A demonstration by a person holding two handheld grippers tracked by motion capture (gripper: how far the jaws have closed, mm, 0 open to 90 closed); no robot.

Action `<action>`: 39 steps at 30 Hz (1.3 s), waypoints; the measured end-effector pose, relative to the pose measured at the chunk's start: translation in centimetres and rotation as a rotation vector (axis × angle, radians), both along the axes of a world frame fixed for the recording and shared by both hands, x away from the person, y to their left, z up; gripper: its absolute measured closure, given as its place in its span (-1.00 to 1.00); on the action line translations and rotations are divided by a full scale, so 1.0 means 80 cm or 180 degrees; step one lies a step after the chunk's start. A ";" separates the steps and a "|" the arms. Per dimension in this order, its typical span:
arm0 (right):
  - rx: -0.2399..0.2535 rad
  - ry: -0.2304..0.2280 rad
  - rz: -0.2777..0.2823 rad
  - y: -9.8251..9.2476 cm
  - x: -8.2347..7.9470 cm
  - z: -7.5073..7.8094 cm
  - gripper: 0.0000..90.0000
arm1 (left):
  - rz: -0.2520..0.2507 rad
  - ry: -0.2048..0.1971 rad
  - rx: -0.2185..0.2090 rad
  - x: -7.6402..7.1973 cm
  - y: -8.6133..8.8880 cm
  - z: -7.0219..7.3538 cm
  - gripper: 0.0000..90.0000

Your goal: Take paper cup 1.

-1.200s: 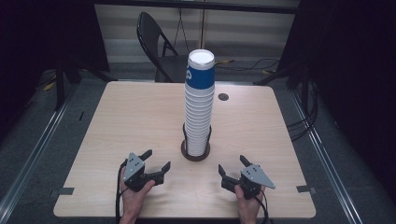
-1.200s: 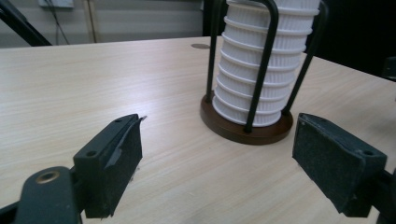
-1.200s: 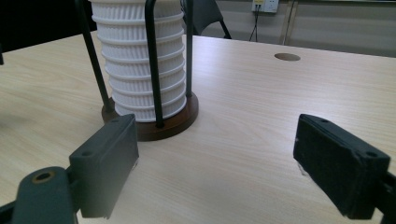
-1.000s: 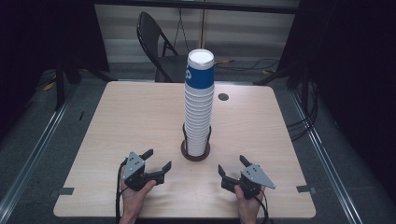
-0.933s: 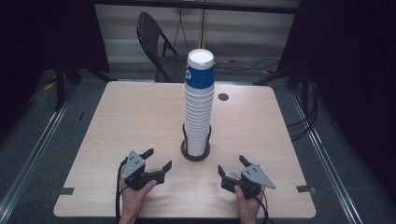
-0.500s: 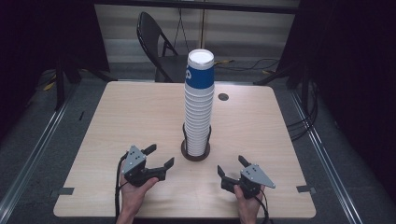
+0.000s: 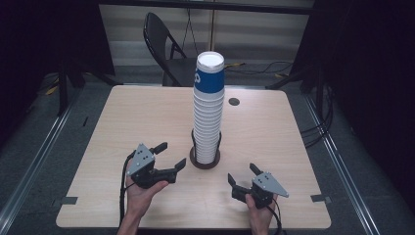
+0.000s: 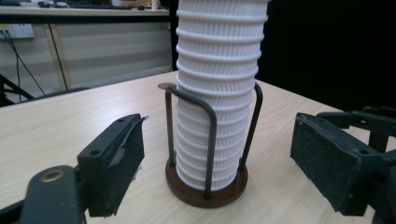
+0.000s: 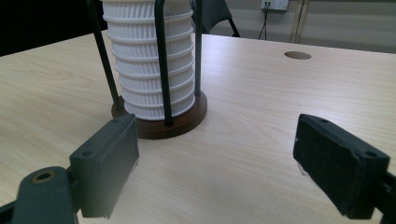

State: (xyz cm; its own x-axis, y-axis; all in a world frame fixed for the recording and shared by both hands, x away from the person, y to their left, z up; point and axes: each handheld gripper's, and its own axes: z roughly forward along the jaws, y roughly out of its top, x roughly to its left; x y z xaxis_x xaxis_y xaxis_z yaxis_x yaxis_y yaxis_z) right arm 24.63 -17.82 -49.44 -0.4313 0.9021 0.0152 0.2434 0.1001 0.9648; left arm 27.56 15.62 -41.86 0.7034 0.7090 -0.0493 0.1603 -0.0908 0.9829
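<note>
Your left hand-held gripper [image 7: 169, 155] is spread wide, holding nothing, with the cup stack [image 7: 208, 112] in its holder [image 7: 204, 161] right ahead. Your right hand-held gripper [image 7: 242, 175] gapes empty too, with the stack ahead-left, on the bench [image 7: 274, 132].

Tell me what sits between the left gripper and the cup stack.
Nothing: only bare table separates the left gripper from the cup stack in its wire holder, as the high view and left gripper view show.

Both tongs are black, each topped by a grey three-cornered plate; left tongs [image 7: 170, 155] trail a black cable, and right tongs [image 7: 243, 175] have flat rectangular pads [image 9: 338, 165].
</note>
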 end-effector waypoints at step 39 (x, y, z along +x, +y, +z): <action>0.0083 -0.0022 0.0058 -0.003 -0.001 0.000 -0.70 | -0.0176 -0.0154 0.0094 0.029 -0.025 0.098 -0.55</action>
